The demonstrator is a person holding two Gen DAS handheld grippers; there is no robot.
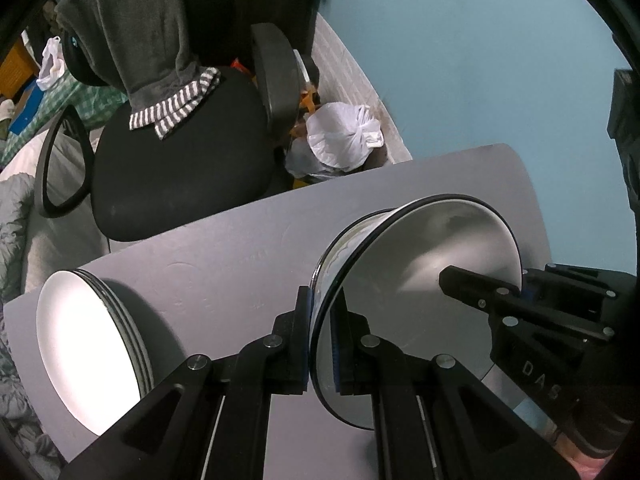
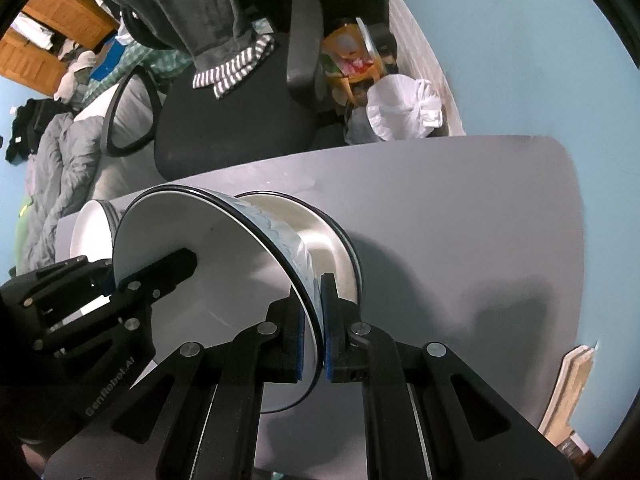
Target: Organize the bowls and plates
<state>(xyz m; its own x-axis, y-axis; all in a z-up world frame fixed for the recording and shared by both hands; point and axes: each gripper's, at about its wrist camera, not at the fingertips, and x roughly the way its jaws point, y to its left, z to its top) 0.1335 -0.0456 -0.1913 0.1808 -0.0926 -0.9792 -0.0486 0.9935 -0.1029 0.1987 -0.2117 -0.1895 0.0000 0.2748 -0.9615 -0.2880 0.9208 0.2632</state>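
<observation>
— Fingers of both grippers?
— Left gripper (image 1: pixel 325 336) and right gripper (image 2: pixel 313 336) each pinch opposite rims of the bowl (image 1: pixel 432 256), above the table (image 1: pixel 224 252), near stacked plates (image 1: pixel 80 344)

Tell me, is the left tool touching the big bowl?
Touching. In the left wrist view, the left tool has its blue pads squeezed on the black rim of the bowl, one inside, one outside.
</observation>
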